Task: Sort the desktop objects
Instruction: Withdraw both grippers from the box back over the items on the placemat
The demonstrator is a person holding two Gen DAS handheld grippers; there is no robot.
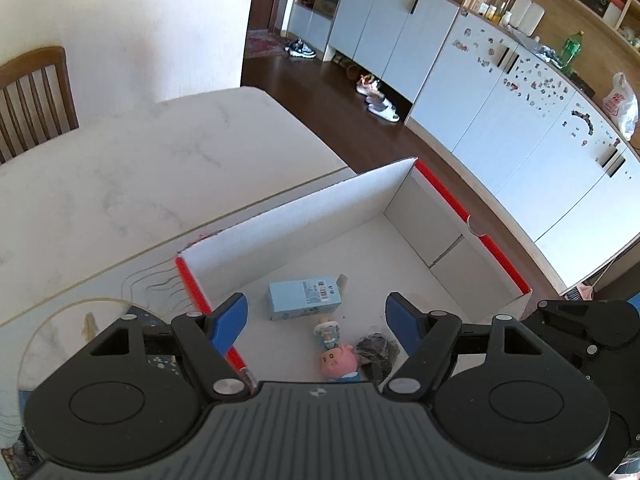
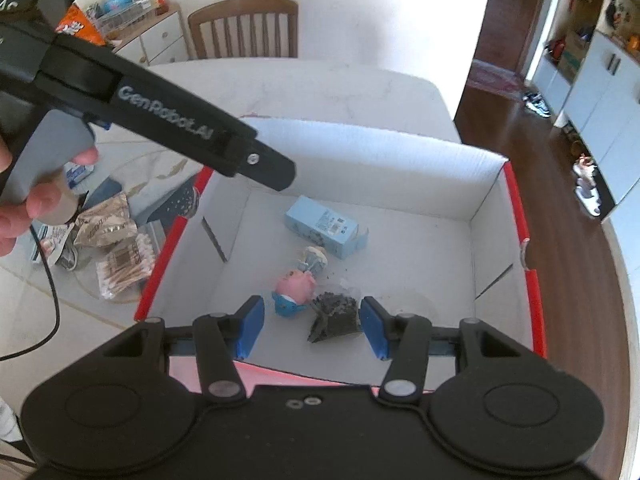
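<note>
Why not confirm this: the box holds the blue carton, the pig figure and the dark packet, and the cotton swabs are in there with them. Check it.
One thing is wrong: the cotton swabs are not in the box. The right wrist view shows them on the table outside its red left wall, beside other packets. The blue carton, pig figure and dark packet do lie in the box.

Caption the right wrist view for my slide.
Open right tool above red-rimmed box holding blue carton, pig figurine, dark sachet.

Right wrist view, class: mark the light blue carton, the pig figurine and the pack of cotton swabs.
light blue carton [image 2: 320, 220], right wrist view, on its barcode face.
pig figurine [image 2: 297, 284], right wrist view, on its pink head.
pack of cotton swabs [image 2: 124, 266], right wrist view, on the wrapper's middle.
</note>
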